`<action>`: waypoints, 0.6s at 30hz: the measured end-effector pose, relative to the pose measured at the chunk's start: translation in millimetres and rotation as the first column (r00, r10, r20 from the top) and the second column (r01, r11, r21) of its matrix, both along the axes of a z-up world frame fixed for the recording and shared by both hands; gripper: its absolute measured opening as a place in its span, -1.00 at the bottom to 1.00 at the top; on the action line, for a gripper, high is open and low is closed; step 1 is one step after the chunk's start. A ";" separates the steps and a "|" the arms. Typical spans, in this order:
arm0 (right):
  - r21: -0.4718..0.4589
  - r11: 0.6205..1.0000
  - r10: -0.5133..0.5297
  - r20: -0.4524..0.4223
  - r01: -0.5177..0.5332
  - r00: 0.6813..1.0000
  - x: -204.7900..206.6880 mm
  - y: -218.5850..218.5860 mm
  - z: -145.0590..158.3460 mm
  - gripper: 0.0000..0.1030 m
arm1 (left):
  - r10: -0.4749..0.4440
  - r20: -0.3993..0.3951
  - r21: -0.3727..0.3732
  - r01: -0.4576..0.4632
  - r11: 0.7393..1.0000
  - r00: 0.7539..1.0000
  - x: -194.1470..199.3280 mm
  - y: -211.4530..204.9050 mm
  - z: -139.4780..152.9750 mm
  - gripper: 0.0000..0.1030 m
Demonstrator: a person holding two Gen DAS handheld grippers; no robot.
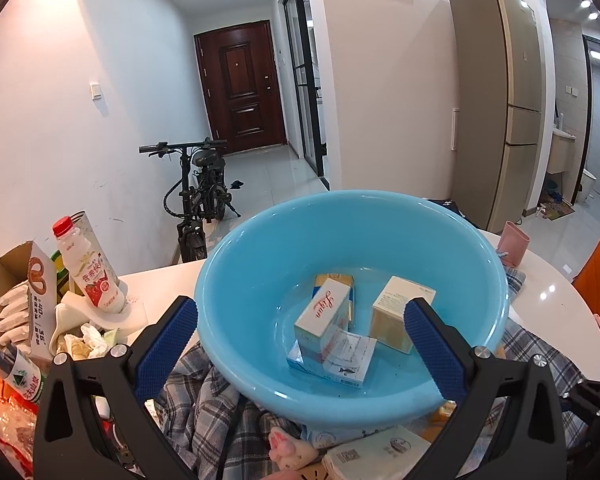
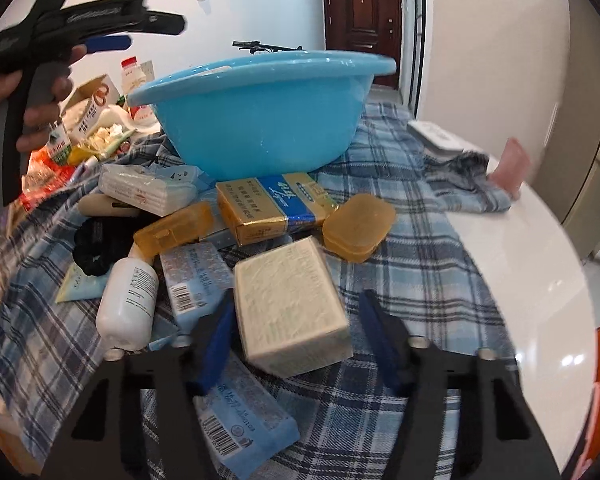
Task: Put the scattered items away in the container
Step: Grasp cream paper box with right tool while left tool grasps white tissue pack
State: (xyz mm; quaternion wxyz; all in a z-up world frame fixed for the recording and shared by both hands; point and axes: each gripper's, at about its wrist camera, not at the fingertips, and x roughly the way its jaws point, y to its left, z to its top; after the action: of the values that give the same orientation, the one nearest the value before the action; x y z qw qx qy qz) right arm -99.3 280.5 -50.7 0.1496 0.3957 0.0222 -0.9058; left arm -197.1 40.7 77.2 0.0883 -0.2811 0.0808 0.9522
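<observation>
So the left tool (image 1: 300, 330) is hanging up over the blue plastic basin (image 1: 260, 264) with its blue-padded fingers (image 1: 166, 344) spread wide and nothing in them. The basin sits on a blue plaid cloth (image 2: 400, 208) spread over a white round tabletop (image 2: 540, 264), and it's already got a few small cartons in it: a white one with red script lettering (image 1: 324, 316) propped on a flat light-blue box (image 1: 332, 364), a yellowish box (image 1: 340, 282) partly hidden behind it, and a cream carton (image 1: 396, 312) off to the right, partly behind the tool's right finger. The right tool (image 2: 296, 344) is low over the cloth with its jaws apart on either side of a cream-white rectangular box (image 2: 288, 304). That box looks tilted and blurry, and the fingers aren't visibly pressing on it, so I can't say it's actually gripped (could be either way, honestly). Still scattered on the cloth in front of the basin: a gold and blue carton (image 2: 272, 208), two amber translucent cases, one long (image 2: 174, 230) and one rounded (image 2: 358, 226), a white bottle (image 2: 126, 308) lying on its side, light-blue barcoded packs (image 2: 196, 280), a tissue pack (image 2: 148, 194) and a black scrunchie (image 2: 96, 240). Off to the left of the basin there's a pile of other stuff, including a red-capped strawberry milk bottle (image 1: 90, 268) and an open cardboard box (image 1: 24, 292) of white sachets. A pink cup (image 1: 514, 242) sits at the far right edge of the tabletop.
</observation>
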 end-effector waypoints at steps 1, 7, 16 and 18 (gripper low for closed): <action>-0.008 1.000 -0.004 0.004 0.004 1.000 -0.7 1.5 -1.9 -0.02 | -0.002 0.003 0.006 0.002 1.000 1.000 3.8 -1.7 0.6 0.99; -0.053 0.999 -0.007 -0.040 0.005 0.999 6.1 6.4 4.3 -0.06 | 0.012 0.008 0.001 -0.012 1.000 1.000 44.0 -16.9 -5.1 1.00; -0.124 0.992 -0.016 -0.084 0.005 0.996 15.4 11.1 8.9 -0.07 | -0.012 0.128 0.027 0.008 1.000 0.992 87.3 -17.2 -52.7 0.99; -0.132 0.991 -0.011 -0.090 -0.001 0.996 16.8 10.5 10.3 -0.07 | -0.026 0.153 0.011 0.025 1.000 0.988 87.4 -6.9 -64.5 0.99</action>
State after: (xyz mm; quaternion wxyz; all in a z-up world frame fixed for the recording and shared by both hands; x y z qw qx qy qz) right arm -82.5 290.9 -40.4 0.1719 0.3436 -0.0321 -0.9227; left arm -109.7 33.8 12.7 0.1078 -0.3517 0.0732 0.9270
